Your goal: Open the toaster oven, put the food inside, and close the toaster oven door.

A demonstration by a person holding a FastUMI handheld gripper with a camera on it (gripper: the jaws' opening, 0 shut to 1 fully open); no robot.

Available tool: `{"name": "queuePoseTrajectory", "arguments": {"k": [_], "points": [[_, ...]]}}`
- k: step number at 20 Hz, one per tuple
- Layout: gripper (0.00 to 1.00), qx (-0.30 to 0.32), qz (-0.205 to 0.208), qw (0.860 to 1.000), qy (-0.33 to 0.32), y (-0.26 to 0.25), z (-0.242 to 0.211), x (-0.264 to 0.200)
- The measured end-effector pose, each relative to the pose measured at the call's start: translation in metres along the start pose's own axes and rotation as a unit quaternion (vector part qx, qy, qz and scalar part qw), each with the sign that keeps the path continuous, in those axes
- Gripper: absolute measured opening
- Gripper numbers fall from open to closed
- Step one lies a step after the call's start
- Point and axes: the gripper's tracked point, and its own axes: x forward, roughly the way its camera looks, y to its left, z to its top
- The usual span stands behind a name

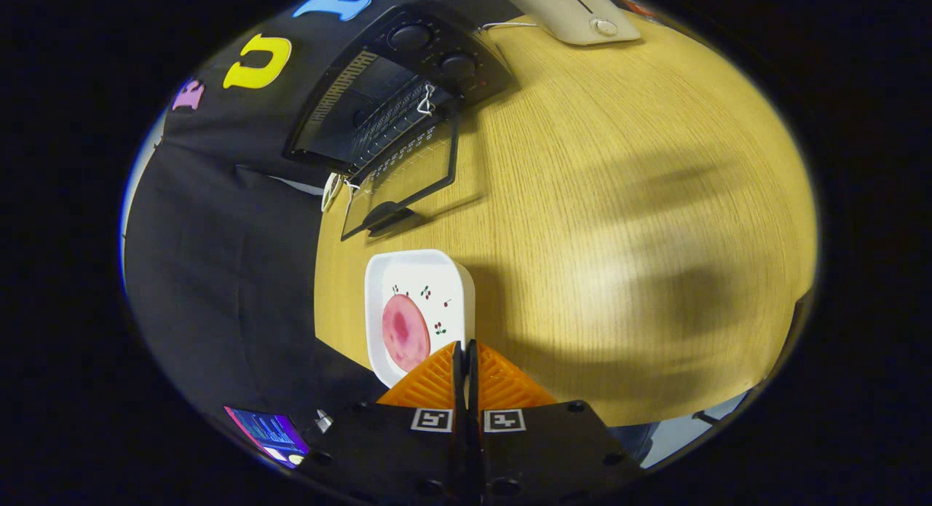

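Observation:
A white square dish (pixel 419 284) with small cherry prints carries a round pink slice of food (pixel 405 333). My gripper (pixel 464 344) is shut on the dish's near rim, with the fingers pressed together over its edge. The dish hangs tilted above the wooden table (pixel 619 200), and its near corner reaches out past the table's side edge. Beyond the dish stands the black toaster oven (pixel 378 98), its glass door (pixel 404 178) folded down open toward me. The wire rack inside shows, and two knobs (pixel 433 51) sit on the oven's panel.
A white pop-up toaster (pixel 575 11) stands at the far end of the table, beyond the oven. Black cloth hangs beside the table on the oven's side. A lit screen (pixel 269 429) lies low beside my gripper body.

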Motion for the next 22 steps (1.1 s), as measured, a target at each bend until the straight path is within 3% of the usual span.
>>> {"name": "queuePoseTrajectory", "arguments": {"k": [15,22], "points": [[0.02,0.11,0.003,0.982,-0.151,0.054,-0.009,0.003],[0.02,0.188,0.017,0.956,-0.223,0.076,0.026,0.018]]}}
